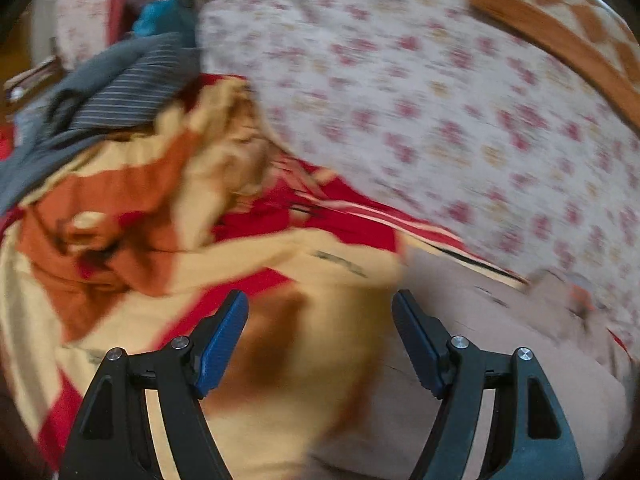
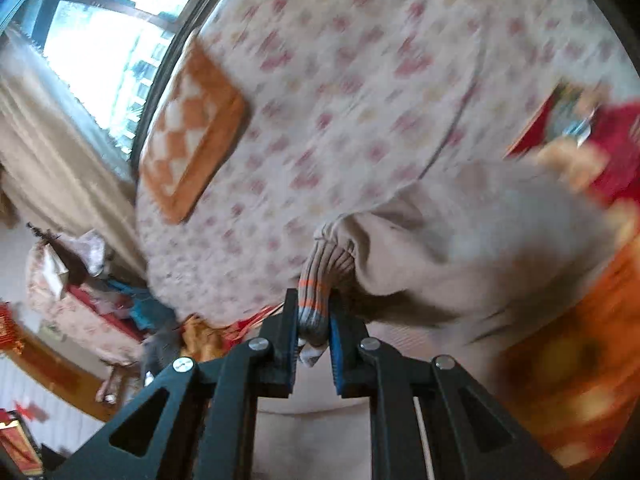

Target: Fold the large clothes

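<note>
Pinching the beige garment's ribbed cuff (image 2: 326,276) over the floral bedsheet (image 2: 360,80), the right gripper (image 2: 314,322) should pull taut while the spread-jawed left gripper (image 1: 320,332), seemingly empty, takes its body.

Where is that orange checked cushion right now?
The orange checked cushion lies on the flowered bedsheet, at its window-side edge, left in the right wrist view.

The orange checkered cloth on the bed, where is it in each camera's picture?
Left wrist view: the orange checkered cloth lies at the top right edge, on the flowered bedsheet.
Right wrist view: the same cloth sits left of centre, beside the window.
Shared landmark: the flowered bedsheet beneath it.
</note>
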Demonstrator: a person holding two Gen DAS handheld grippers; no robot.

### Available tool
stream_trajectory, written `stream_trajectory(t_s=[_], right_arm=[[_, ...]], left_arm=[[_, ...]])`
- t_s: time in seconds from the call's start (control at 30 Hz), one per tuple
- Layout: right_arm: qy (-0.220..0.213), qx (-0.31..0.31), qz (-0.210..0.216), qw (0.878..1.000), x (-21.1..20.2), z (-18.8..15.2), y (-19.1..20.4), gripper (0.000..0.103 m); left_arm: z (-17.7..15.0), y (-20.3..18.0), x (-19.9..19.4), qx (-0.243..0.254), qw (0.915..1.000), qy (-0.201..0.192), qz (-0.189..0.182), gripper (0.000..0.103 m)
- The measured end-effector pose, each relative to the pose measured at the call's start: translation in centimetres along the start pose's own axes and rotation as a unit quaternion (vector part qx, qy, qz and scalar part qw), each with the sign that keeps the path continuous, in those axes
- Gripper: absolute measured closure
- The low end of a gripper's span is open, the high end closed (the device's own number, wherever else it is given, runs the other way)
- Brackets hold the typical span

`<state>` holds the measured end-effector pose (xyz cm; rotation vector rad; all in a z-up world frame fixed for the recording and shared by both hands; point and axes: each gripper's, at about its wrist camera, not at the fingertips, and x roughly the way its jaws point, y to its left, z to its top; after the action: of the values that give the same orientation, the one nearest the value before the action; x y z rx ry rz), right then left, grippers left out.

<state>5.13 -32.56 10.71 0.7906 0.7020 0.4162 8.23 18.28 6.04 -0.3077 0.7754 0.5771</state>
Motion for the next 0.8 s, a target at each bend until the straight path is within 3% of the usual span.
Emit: stream_trajectory(t_s=[0.1,0.2,0.33,0.47,0.57,0.67,0.7,0.77,0.8], right_arm=[[-0.002,0.001,0.036,0.999,5.3,-4.3,3.2,0.089],[-0.008,0.007,0.057,0.998,10.1,-7.9,4.8,0.088],[0.016,-0.027,-0.017,0.999,14.6,-11.4,4.7,0.064],[0.099,-0.026,-0.029,0.994,13.7,-13.3,3.1,0.064],[0.121,-0.101,-0.07,0.985,10.6,-13.0,4.1,0.064],[0.127,-0.261,-0.137,0.947,9.0,-11.8,6.9,0.063],[0.125,-0.323,-0.159,0.925,9.0,-11.5,8.1,0.062],[0.113,-0.455,-0.198,0.861,10.0,-11.7,10.6,0.059],[0.108,-0.533,-0.205,0.814,10.8,-12.2,11.8,0.052]], left_arm=[[1.3,2.2,-0.4,-0.024,0.9989,-0.018,0.035,0.033],[1.9,3.8,-1.2,-0.056,0.9967,-0.041,0.043,0.033],[1.7,4.1,-1.6,-0.069,0.9964,-0.043,0.023,0.033],[1.6,3.4,-1.3,-0.065,0.9973,-0.033,0.011,0.033],[1.4,3.0,-1.2,-0.068,0.9974,-0.021,-0.006,0.033],[1.3,2.7,-1.3,-0.068,0.9974,-0.017,-0.018,0.033],[1.2,2.6,-1.3,-0.067,0.9974,-0.017,-0.019,0.033],[1.2,2.6,-1.2,-0.066,0.9976,-0.014,-0.017,0.033],[1.2,2.7,-1.1,-0.065,0.9977,-0.012,-0.014,0.033]])
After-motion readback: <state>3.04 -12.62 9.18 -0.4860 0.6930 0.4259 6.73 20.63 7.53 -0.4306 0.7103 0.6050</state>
